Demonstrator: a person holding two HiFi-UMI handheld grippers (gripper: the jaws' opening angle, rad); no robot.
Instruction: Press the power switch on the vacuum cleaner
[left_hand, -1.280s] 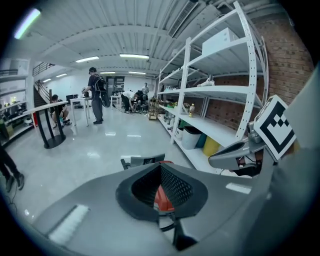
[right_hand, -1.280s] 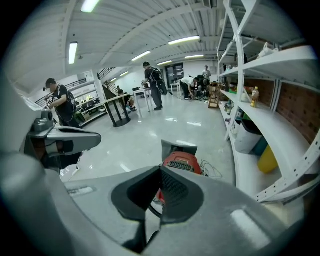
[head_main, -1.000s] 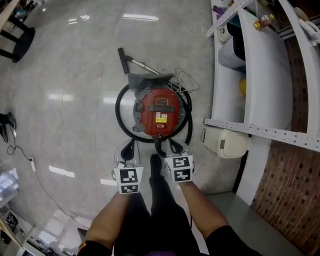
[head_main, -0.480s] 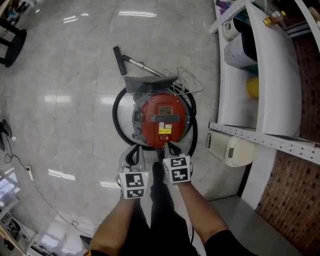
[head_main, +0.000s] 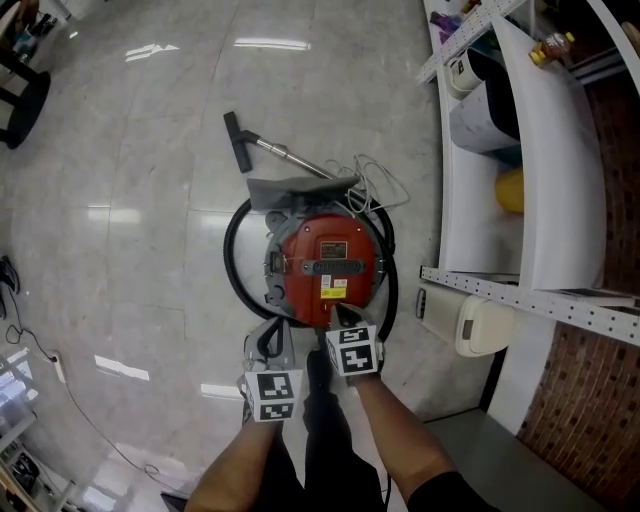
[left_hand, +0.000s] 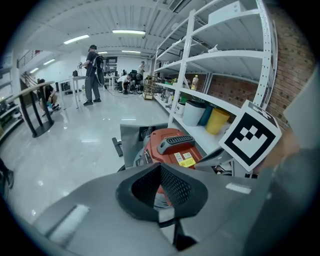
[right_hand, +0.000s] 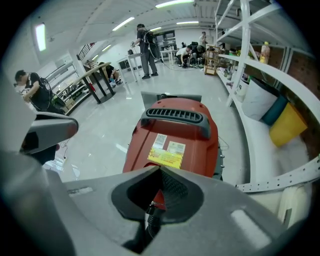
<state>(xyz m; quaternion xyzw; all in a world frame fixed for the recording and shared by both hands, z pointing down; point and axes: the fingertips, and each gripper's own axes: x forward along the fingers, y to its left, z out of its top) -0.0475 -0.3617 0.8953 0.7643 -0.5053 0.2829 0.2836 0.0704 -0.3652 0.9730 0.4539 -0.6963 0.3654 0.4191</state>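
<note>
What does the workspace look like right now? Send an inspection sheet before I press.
Surface: glossy tiled floor.
Job's things: red vacuum cleaner on the floor, black hose looped round it; power switch not made out.
Clutter: grey item and wand beyond the vacuum.
Grippers: left gripper shut, empty; right gripper shut, empty, over the vacuum's near edge.
Cables: white cord beside the vacuum; power strip far left.
Surroundings: white shelving on the right.

The vacuum cleaner (head_main: 325, 265) sits on the floor (head_main: 130, 240), its hose (head_main: 231, 262) looped around it. The floor nozzle (head_main: 238, 141) is at its 11 o'clock, the shelving (head_main: 560, 200) at 3 o'clock, and the left gripper (head_main: 266, 338) and right gripper (head_main: 337, 316) at 6 o'clock.
</note>
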